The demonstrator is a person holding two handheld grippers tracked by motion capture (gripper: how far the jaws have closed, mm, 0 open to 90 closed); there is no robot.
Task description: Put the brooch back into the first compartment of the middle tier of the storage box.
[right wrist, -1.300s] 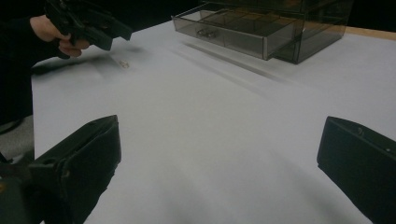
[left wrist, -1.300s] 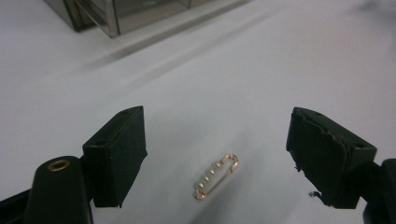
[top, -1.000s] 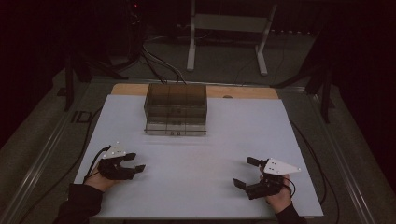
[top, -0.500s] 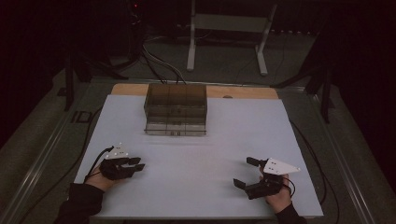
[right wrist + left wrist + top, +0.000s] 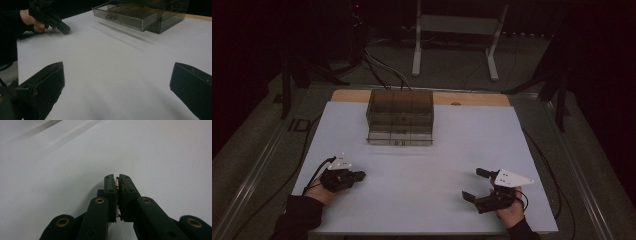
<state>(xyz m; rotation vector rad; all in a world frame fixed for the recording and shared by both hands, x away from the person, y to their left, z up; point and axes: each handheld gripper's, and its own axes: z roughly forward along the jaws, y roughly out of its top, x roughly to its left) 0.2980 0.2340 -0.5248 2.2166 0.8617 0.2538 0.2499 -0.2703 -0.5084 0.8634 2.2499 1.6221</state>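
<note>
A dim lab or test bay is indicated: a white-topped table [image 5: 422, 200] is set on a bare floor, cables [image 5: 382, 70] are trailed behind it (towards a pale metal stand [image 5: 455, 30]), and darkness is kept all round.

Table top [image 5: 422, 175] plain white, tan wood strip at far edge. Drawer box [image 5: 400, 116] smoky grey-brown, see-thru. Both grippers black w/ pale grey plates: left [image 5: 360, 175], right [image 5: 475, 184]. Sleeves dark.
</note>
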